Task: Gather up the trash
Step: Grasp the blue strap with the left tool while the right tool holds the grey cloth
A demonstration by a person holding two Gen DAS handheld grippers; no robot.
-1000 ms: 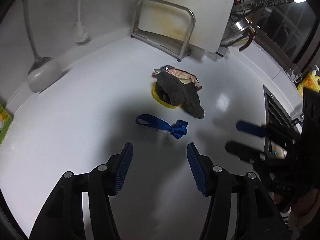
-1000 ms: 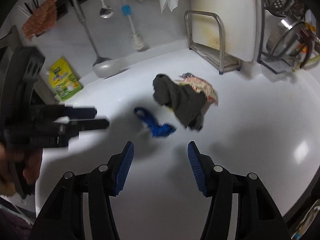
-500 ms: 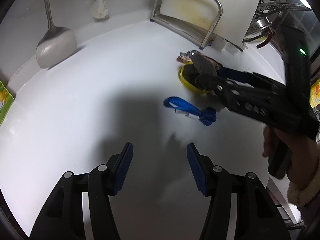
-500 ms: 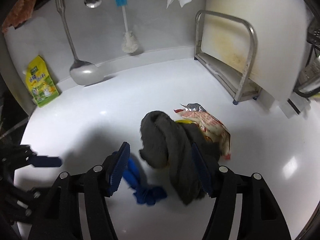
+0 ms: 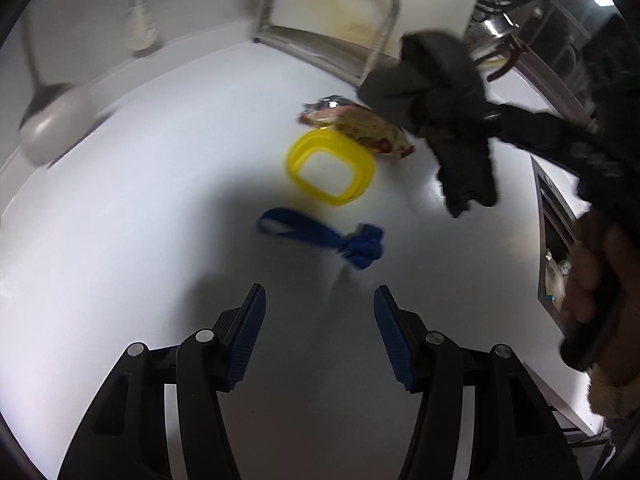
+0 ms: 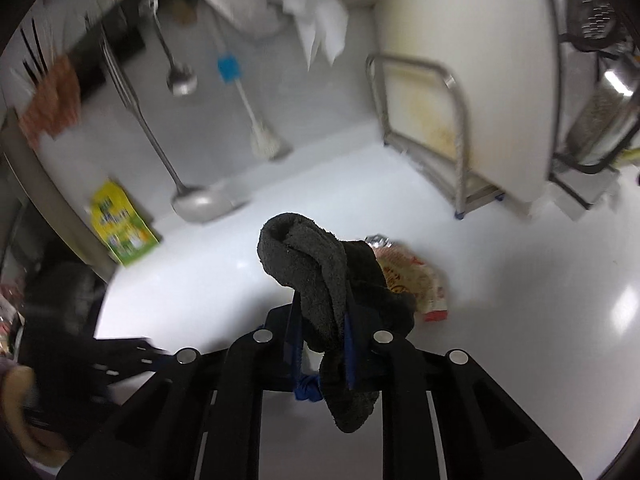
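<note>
My right gripper is shut on a dark grey cloth and holds it up above the white counter; the cloth also hangs in the air in the left wrist view. On the counter lie a yellow square lid, a snack wrapper behind it, and a blue strap. The wrapper also shows in the right wrist view. My left gripper is open and empty, just short of the blue strap.
A metal rack with a white cutting board stands at the back. A ladle and a brush hang on the wall. A green and yellow packet leans at the left. A dish rack is at the right.
My right gripper closed on the grey cloth and lifted it off the yellow lid and wrapper, which now lie uncovered. The left gripper stayed open near the blue strap.
</note>
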